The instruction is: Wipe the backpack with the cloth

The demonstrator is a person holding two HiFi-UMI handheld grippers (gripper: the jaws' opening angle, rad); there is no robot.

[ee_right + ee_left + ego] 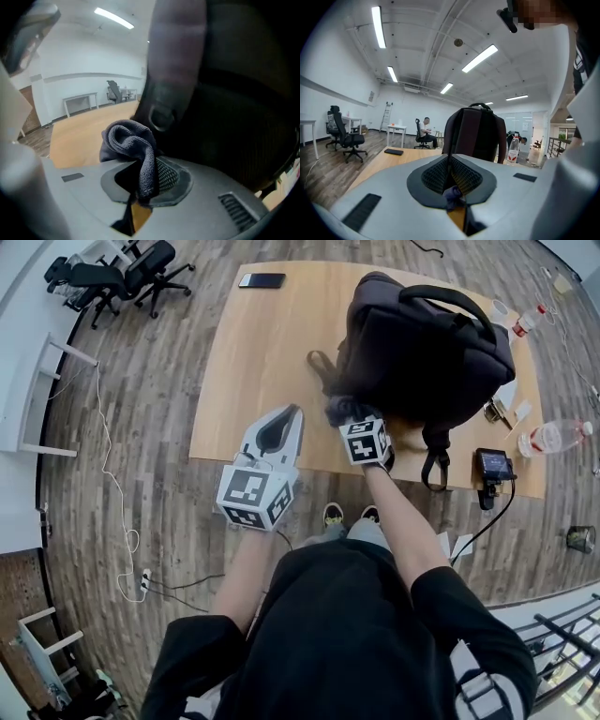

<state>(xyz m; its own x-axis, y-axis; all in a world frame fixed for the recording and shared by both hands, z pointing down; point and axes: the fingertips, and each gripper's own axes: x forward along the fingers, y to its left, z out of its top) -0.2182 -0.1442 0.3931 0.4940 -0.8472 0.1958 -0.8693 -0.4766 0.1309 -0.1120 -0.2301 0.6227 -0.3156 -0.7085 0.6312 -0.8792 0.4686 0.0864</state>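
Observation:
A dark backpack point(422, 352) stands upright on the wooden table point(262, 362); it also fills the right gripper view point(234, 93) and stands straight ahead in the left gripper view point(474, 133). My right gripper point(347, 413) is shut on a bunched dark grey cloth point(133, 145), and the cloth point(339, 409) sits against the backpack's lower near side, close to a strap. My left gripper point(289, 416) hovers over the table's near edge, left of the backpack and apart from it. Its jaws are shut point(450, 161) and grip nothing of the task.
A black phone point(262, 280) lies at the table's far edge. Two plastic bottles point(558, 437) point(527, 321) and a small device with a cable point(494, 465) sit at the table's right side. Office chairs point(122, 277) stand far left. A person point(425, 132) sits in the background.

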